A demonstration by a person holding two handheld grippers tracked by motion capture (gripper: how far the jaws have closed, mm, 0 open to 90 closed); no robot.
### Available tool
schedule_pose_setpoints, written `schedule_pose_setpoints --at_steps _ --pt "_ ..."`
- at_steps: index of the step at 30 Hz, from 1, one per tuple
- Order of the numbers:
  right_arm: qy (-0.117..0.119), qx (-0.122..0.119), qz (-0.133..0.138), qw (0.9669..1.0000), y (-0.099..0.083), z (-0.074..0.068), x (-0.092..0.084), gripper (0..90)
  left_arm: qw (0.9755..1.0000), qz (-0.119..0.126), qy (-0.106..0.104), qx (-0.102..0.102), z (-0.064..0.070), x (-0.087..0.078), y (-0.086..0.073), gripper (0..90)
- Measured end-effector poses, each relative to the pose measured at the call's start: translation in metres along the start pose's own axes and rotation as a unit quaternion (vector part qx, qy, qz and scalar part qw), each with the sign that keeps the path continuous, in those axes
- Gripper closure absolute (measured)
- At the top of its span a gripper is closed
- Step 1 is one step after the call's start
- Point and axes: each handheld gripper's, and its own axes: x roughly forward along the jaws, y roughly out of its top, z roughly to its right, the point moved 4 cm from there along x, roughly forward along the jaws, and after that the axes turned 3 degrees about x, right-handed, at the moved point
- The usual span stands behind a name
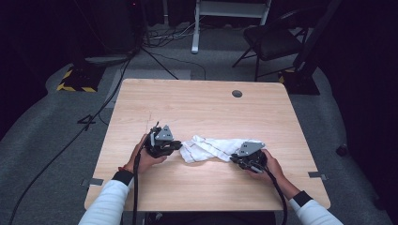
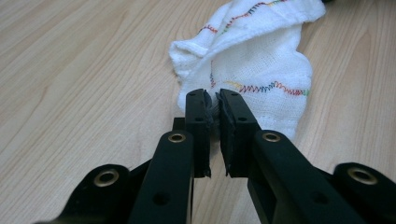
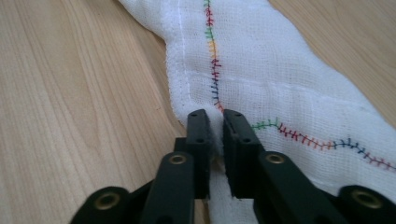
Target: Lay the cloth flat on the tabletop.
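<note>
White cloth (image 1: 213, 147) lies bunched low centre on the table (image 1: 197, 105); left gripper (image 1: 174, 146) and right gripper (image 1: 233, 159) each pinch one end.

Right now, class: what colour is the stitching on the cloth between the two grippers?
Multicoloured zigzag stitching on the white cloth: red, green, blue, orange. The right gripper view shows it best.

cloth (image 1: 213, 148) on table (image 1: 197, 105), near its front middle | left gripper (image 1: 179, 146) at cloth's left end | right gripper (image 1: 233, 159) at cloth's right end | chair (image 1: 272, 40) behind table, right
</note>
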Motion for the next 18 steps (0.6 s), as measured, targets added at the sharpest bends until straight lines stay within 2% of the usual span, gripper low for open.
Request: schedule_pose_setpoints --at_steps 4,10,11,12,14,15,18 --pt "0.003 0.002 0.013 0.9999 0.006 0.001 -0.014 85.8 0.9997 0.021 0.008 -0.001 -0.002 -0.012 0.006 82.7" --pt "0.012 0.009 0.043 0.9989 0.017 0.002 -0.047 85.7 0.9981 0.056 0.019 0.017 0.002 -0.037 0.020 82.7" --pt "0.013 0.014 0.054 0.9984 0.019 0.003 -0.052 85.6 0.9981 0.056 0.019 0.017 0.002 -0.037 0.020 82.8" --pt "0.016 0.024 0.066 0.9974 0.021 0.004 -0.058 85.8 0.9973 0.067 0.020 0.021 0.004 -0.042 0.024 82.8" --pt "0.014 0.027 0.069 0.9971 0.022 0.005 -0.060 85.9 0.9971 0.067 0.023 0.026 0.005 -0.044 0.025 82.8" --pt "0.007 0.021 0.065 0.9977 0.022 0.004 -0.062 86.4 0.9967 0.071 0.024 0.030 0.007 -0.046 0.027 82.8" --pt "0.006 0.010 0.062 0.9980 0.021 0.003 -0.063 86.7 0.9967 0.066 0.027 0.038 0.009 -0.049 0.029 82.8"
